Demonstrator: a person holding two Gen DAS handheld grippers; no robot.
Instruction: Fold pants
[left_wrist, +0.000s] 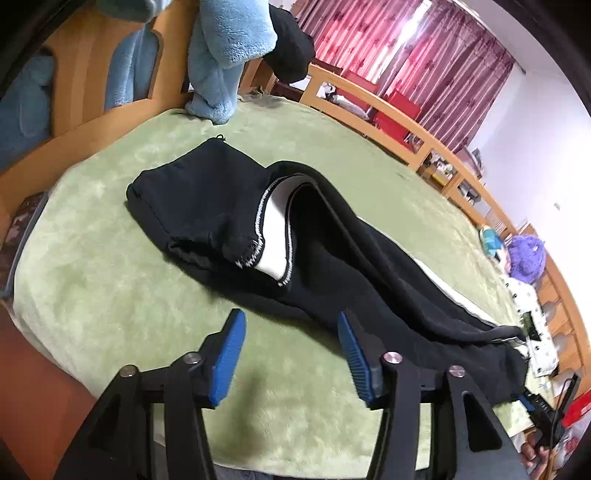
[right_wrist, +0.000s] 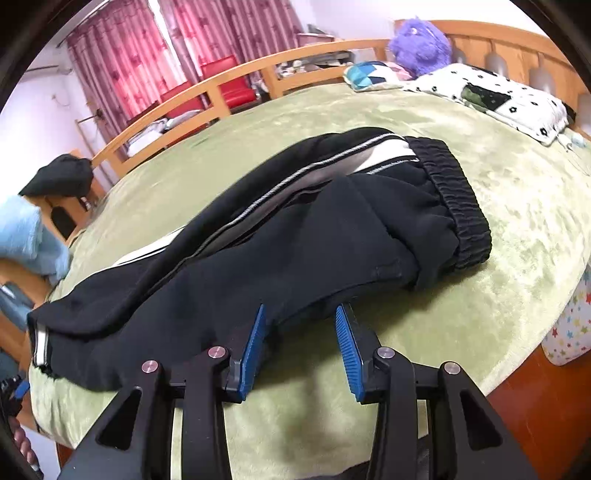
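Note:
Black pants (left_wrist: 369, 266) with white side stripes lie lengthwise on the green blanket (left_wrist: 110, 277), one leg laid over the other. In the right wrist view the pants (right_wrist: 295, 240) end at the right in a gathered elastic waistband (right_wrist: 458, 206). The leg ends (left_wrist: 166, 206) lie at the far left in the left wrist view. My left gripper (left_wrist: 290, 317) is open just in front of the pants' near edge, with only blanket between its blue pads (left_wrist: 229, 354). My right gripper (right_wrist: 300, 310) is open too. Its tips are at the near edge of the fabric, and its pads (right_wrist: 253, 350) press on nothing.
A light blue fleece garment (left_wrist: 221, 55) and a black garment (left_wrist: 291, 51) hang over the wooden bed rail (left_wrist: 369, 99). At the head of the bed lie a spotted pillow (right_wrist: 498, 96) and a purple plush (right_wrist: 421, 44). Red chairs (right_wrist: 229, 85) and curtains stand beyond the rail.

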